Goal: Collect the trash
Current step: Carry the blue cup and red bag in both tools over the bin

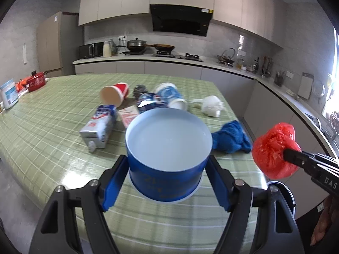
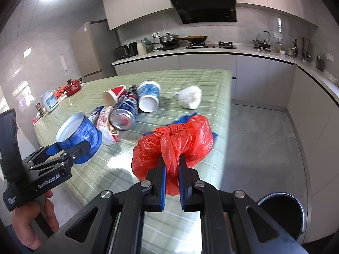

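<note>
My left gripper (image 1: 167, 158) is shut on a blue paper bowl (image 1: 168, 139) with a white inside, held a little above the green checked table (image 1: 53, 127). The same bowl (image 2: 78, 131) and left gripper (image 2: 70, 146) appear at the left of the right wrist view. My right gripper (image 2: 172, 158) is shut on a crumpled red plastic bag (image 2: 175, 139), lifted near the table's right edge; this bag (image 1: 273, 150) also hangs at the right of the left wrist view. A round dark trash bin (image 2: 281, 213) stands on the floor below the right gripper.
Lying on the table are a red cup (image 1: 115, 94), a blue cup (image 1: 169, 95), a drink can (image 2: 124, 116), a milk carton (image 1: 99, 127), a white wad (image 1: 211, 105) and a blue cloth (image 1: 231, 139). A red pot (image 1: 36, 81) and a white jar (image 1: 8, 96) stand far left.
</note>
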`<state>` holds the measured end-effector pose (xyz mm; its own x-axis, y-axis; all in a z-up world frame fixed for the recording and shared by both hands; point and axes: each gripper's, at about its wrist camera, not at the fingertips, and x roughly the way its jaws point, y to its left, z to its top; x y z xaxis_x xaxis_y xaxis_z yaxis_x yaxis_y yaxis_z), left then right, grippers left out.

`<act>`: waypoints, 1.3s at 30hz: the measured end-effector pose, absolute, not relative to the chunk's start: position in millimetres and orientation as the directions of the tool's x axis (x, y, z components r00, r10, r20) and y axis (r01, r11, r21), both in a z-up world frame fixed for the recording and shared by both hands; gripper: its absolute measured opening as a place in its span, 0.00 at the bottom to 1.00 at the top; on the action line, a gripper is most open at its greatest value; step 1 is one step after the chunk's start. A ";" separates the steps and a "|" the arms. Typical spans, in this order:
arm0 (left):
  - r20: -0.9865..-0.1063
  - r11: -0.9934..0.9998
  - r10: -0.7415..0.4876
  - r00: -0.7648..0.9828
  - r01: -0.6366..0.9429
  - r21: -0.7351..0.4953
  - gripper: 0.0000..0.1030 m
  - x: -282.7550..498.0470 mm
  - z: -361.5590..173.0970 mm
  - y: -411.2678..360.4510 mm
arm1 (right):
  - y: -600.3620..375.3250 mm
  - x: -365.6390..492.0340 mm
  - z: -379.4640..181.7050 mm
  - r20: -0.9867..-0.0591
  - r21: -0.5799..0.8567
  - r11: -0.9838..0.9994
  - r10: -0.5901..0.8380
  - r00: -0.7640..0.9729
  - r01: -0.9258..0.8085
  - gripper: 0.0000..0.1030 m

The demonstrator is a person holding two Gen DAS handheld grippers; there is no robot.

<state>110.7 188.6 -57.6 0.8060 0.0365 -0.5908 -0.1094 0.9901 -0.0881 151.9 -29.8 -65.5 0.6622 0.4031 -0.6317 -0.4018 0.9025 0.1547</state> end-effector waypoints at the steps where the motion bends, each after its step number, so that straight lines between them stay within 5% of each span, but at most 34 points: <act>1: -0.591 0.991 0.031 0.806 -0.103 -0.088 0.73 110.0 -57.0 184.0 | -35.2 150.2 -65.4 -0.631 0.155 0.905 0.400 0.665 -0.396 0.10; 22: -0.585 0.986 -0.165 0.794 0.140 -0.088 0.73 117.7 -45.6 26.8 | -208.6 109.6 -57.2 -0.632 0.149 0.971 0.240 0.737 -0.189 0.10; 39: -0.665 0.967 -0.232 0.710 0.244 -0.077 0.73 126.4 -95.8 -86.5 | -313.4 107.6 -89.6 -0.689 0.163 0.982 0.184 0.701 -0.097 0.10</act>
<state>126.4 -86.5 -95.8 0.7098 -0.2319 -0.6651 0.2441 0.9667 -0.0766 107.6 -313.4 -89.6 0.7014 0.1835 -0.6887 -0.0972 0.9819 0.1627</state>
